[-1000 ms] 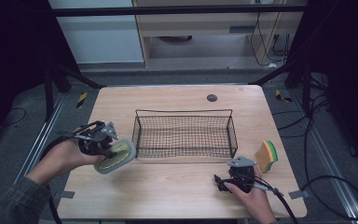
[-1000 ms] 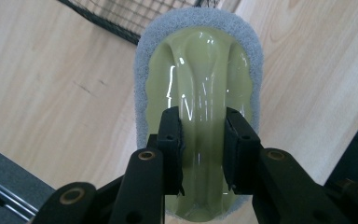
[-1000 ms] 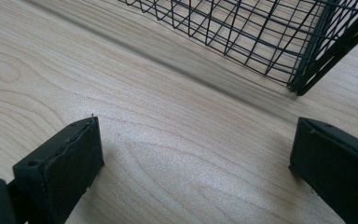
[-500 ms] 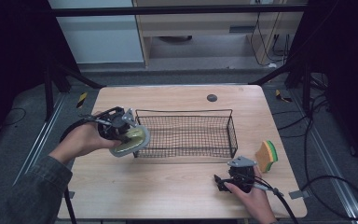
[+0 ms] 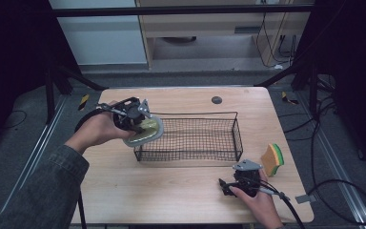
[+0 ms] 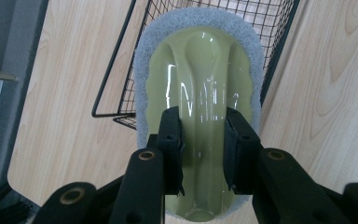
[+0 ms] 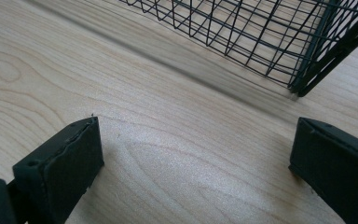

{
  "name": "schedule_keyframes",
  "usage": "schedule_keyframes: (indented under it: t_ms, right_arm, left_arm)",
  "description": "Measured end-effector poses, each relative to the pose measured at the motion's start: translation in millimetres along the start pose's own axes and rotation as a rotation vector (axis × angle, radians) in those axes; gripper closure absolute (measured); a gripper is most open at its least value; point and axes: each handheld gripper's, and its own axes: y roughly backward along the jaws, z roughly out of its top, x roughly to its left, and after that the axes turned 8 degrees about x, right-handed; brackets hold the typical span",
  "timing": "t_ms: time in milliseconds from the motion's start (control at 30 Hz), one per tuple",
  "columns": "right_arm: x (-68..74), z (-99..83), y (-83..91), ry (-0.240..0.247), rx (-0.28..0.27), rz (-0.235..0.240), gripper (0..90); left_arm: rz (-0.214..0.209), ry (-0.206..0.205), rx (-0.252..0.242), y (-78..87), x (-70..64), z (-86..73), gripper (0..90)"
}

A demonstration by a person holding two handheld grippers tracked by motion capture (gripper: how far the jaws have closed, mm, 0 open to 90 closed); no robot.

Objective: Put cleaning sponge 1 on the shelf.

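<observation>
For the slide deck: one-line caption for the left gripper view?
Left gripper clamps a green scrubber over the wire basket corner.

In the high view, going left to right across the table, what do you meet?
Left gripper holding the pale green scrubber with a grey pad → black wire basket → right gripper → yellow-and-green sponge.

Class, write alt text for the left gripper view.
The left gripper clamps its black fingers on the ridge of a pale green scrubber with a grey pad rim, held over the corner of a black wire basket on a wooden table.
</observation>
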Motion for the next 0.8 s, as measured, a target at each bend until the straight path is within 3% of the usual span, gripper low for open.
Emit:
schedule_keyframes:
  t_ms: [300, 800]
  right_arm:
    - [-0.2, 0.2, -0.2, 0.001, -0.001, -0.001, 2.5]
    - [-0.4, 0.9, -1.0, 0.003, 0.000, -0.002, 2.2]
  left_arm:
    - [0.007, -0.030, -0.011, -3.0, 4.8, 12.7, 70.8]
    - [0.009, -0.096, 0.013, -19.9, -0.2, 37.7, 70.8]
